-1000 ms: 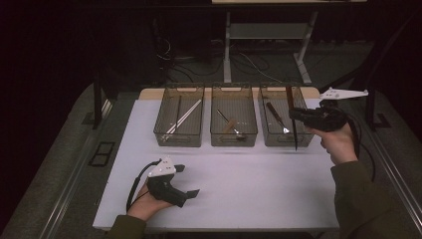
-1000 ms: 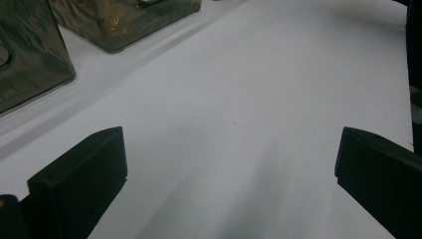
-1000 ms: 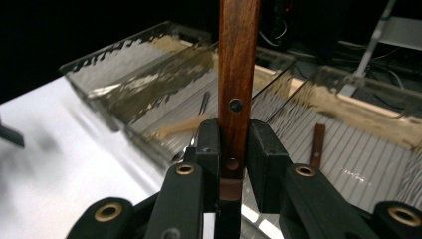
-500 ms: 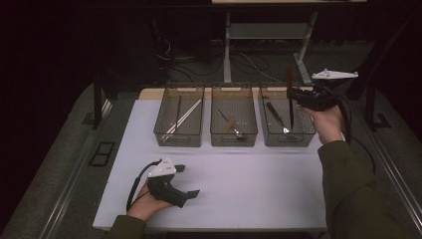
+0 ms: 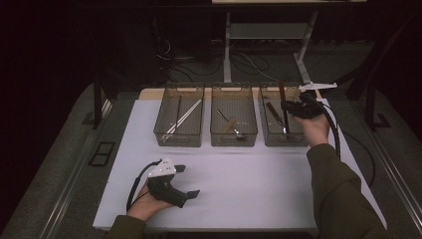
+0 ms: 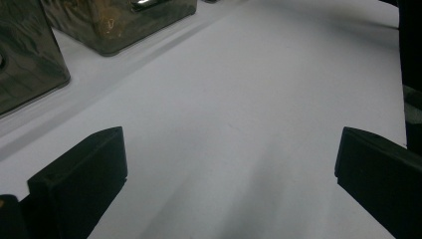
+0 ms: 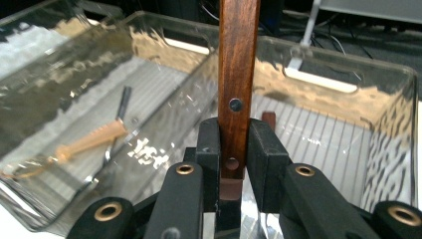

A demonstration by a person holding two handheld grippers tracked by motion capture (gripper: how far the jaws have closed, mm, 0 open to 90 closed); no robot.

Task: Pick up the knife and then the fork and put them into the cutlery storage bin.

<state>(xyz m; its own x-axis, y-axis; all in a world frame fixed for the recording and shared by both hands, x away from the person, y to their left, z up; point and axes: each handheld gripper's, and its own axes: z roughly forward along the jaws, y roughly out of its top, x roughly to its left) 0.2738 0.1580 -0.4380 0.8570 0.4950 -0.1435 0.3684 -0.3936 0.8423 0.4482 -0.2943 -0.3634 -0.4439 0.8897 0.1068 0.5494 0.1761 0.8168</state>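
a: right gripper [image 7: 234, 149] clamped on the knife [image 7: 238, 59] by its wooden handle, upright over the right bin [image 5: 271, 140]. lifted clear since a second ago; was lower, at the bin's rim.

b: so pickup done, placing next, probably. left gripper [image 5: 188, 180]?

a: spread wide, empty, resting on the table [image 5: 259, 184]. unmoved from before.

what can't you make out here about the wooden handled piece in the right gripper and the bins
- Wooden-handled utensil: its working end is cut off by the top edge in the right gripper view, and too small and dark to identify in the high view.
- Right bin: the right gripper and hand cover part of it in the high view.
- Left bin: cut off by the frame edge in the left gripper view, contents unreadable.
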